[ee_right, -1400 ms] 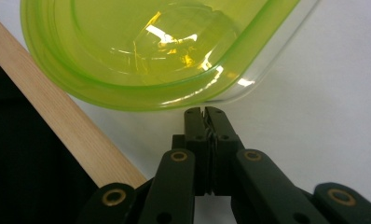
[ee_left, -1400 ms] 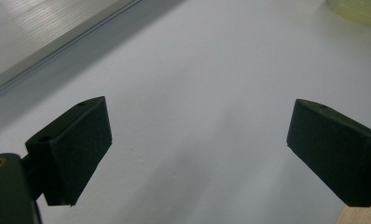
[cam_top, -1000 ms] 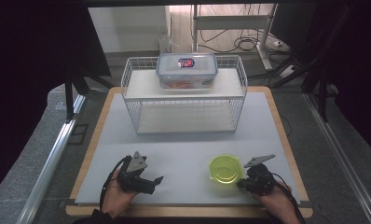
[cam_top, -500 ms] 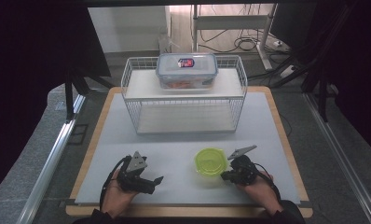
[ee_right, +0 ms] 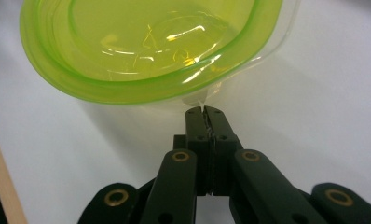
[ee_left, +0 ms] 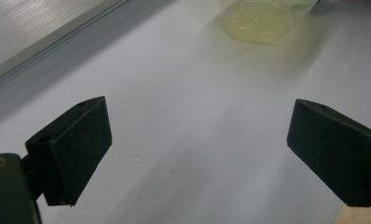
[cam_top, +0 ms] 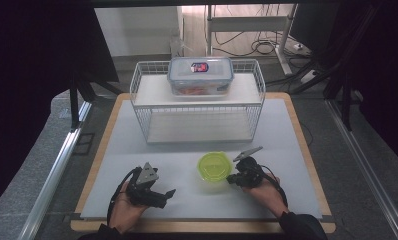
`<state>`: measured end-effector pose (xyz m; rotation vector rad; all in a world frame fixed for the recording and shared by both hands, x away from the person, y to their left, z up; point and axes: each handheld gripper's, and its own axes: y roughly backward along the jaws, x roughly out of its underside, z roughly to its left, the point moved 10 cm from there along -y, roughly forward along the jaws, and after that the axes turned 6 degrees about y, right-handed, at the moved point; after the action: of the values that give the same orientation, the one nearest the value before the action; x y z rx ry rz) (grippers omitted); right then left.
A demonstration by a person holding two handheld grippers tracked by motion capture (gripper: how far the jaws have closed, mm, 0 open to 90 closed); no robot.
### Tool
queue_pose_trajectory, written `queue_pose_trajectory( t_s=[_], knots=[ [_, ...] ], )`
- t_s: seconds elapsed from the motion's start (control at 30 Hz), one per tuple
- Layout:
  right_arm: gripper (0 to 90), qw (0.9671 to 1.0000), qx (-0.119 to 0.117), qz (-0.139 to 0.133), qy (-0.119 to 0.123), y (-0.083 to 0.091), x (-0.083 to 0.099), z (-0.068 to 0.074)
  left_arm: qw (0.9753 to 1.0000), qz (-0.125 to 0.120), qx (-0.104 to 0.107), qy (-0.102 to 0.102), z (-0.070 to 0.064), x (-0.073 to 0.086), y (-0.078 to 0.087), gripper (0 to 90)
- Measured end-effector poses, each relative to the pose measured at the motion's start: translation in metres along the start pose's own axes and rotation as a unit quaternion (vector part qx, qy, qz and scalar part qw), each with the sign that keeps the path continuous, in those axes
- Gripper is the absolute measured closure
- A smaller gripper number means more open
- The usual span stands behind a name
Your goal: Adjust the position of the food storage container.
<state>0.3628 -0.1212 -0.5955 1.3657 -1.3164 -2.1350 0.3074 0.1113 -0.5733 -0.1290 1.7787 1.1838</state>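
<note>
Two grippers sit low in the high view. The right gripper (cam_top: 233, 178) has its jaws pinched tight on the clear edge of the green-lidded container (cam_top: 214, 167), just below the frame's centre. The left gripper (cam_top: 168, 194), lower left, gapes wide over bare table (cam_top: 187, 150), holding nothing.

White wire rack (cam_top: 197, 107) at far side of grey mat (cam_top: 137, 150); clear lidded food box (cam_top: 201, 75) on rack's top shelf; wooden board (cam_top: 307, 145) under mat.
</note>
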Motion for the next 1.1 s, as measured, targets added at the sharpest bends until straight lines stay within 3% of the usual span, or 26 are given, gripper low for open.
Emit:
queue_pose_trajectory(
  t_s=[0.33, 0.57, 0.7, 0.83, 1.1],
  knots=[
    [90.0, 0.9999, 0.002, -0.003, 0.011, -0.013, -0.016, -0.001, 1.0000, 0.003, 0.000, 0.000, 0.000, 0.001, 0.000, 6.4],
    [87.3, 0.9997, 0.016, -0.011, 0.017, -0.006, -0.015, -0.007, 1.0000, 0.003, -0.003, -0.001, 0.001, 0.001, 0.001, 6.4],
    [78.2, 0.9991, 0.032, -0.024, 0.015, 0.002, -0.013, -0.013, 0.9999, 0.003, -0.011, -0.009, 0.002, 0.003, 0.000, 6.4],
    [64.4, 0.9968, 0.054, -0.051, 0.030, 0.013, -0.014, -0.019, 0.9997, 0.007, -0.016, -0.018, 0.002, 0.004, -0.001, 6.3],
    [37.6, 0.9919, 0.068, -0.100, 0.039, 0.030, -0.018, -0.026, 0.9995, 0.012, -0.019, -0.024, 0.002, 0.007, -0.003, 6.3]
  ],
)
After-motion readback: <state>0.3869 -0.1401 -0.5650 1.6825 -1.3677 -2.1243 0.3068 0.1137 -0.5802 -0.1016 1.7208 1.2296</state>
